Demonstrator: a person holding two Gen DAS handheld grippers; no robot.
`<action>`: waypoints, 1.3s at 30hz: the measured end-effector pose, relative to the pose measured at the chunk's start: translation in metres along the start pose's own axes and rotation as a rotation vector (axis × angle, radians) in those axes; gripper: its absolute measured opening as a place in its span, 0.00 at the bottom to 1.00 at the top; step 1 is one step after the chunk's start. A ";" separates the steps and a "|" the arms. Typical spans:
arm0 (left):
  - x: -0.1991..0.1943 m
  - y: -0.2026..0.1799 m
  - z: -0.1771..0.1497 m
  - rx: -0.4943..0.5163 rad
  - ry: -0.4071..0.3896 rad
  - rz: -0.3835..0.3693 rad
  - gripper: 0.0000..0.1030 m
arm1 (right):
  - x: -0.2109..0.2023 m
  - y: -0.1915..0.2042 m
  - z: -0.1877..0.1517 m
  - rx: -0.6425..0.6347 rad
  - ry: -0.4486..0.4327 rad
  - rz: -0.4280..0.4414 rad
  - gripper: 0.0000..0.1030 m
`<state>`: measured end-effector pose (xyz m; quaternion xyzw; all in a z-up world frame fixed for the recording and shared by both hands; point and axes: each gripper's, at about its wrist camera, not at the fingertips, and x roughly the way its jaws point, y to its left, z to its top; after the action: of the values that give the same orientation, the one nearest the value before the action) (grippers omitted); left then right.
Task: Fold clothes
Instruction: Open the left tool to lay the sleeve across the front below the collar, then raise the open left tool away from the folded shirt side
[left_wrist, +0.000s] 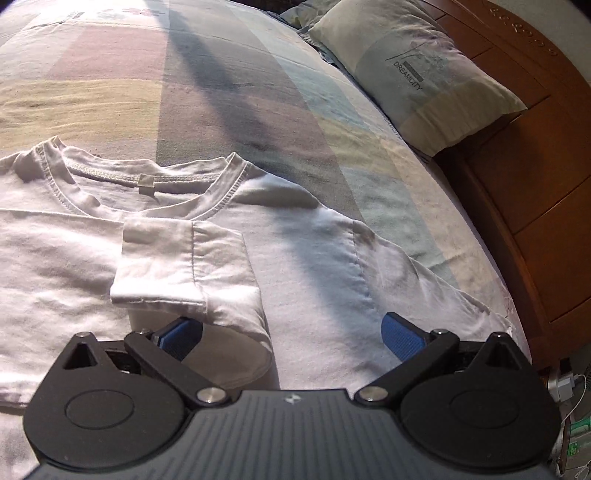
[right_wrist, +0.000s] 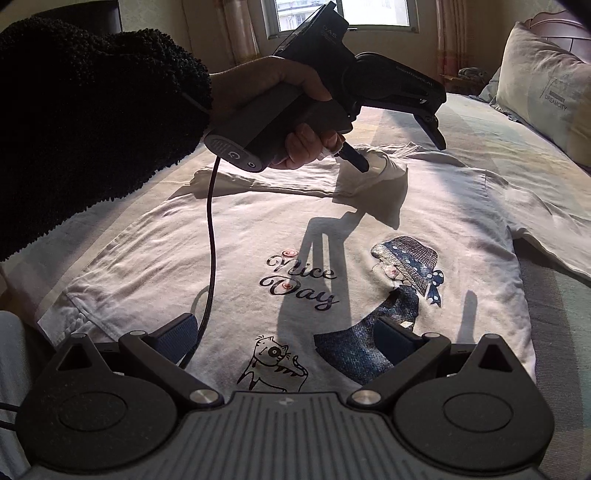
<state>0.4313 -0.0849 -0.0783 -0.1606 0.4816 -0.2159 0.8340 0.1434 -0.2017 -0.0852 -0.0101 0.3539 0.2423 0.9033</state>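
A white T-shirt with a "Nice Day" print lies flat, front up, on the bed. Its collar shows at upper left in the left wrist view. One short sleeve is folded inward over the chest. My left gripper hangs open just above the shirt, its left pad at the edge of that folded sleeve. From the right wrist view, a hand holds the left gripper over the folded sleeve. The other sleeve lies spread out. My right gripper is open above the shirt's lower print, holding nothing.
The bedsheet is checked in pastel colours. A pillow leans on the wooden headboard at the right. A dark fuzzy sleeve and a cable cross the left of the right wrist view. A window is behind.
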 end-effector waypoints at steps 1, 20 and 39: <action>0.001 -0.003 0.002 0.003 -0.015 -0.005 0.99 | 0.000 0.000 0.000 0.000 0.000 0.000 1.00; -0.082 0.021 -0.003 0.218 -0.116 0.093 0.99 | 0.012 -0.008 -0.003 0.043 0.024 -0.024 1.00; -0.136 0.174 -0.078 0.016 -0.361 0.150 0.99 | 0.046 -0.026 -0.004 0.123 -0.033 -0.134 1.00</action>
<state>0.3390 0.1295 -0.0992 -0.1537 0.3333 -0.1248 0.9218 0.1815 -0.2061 -0.1215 0.0257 0.3519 0.1593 0.9220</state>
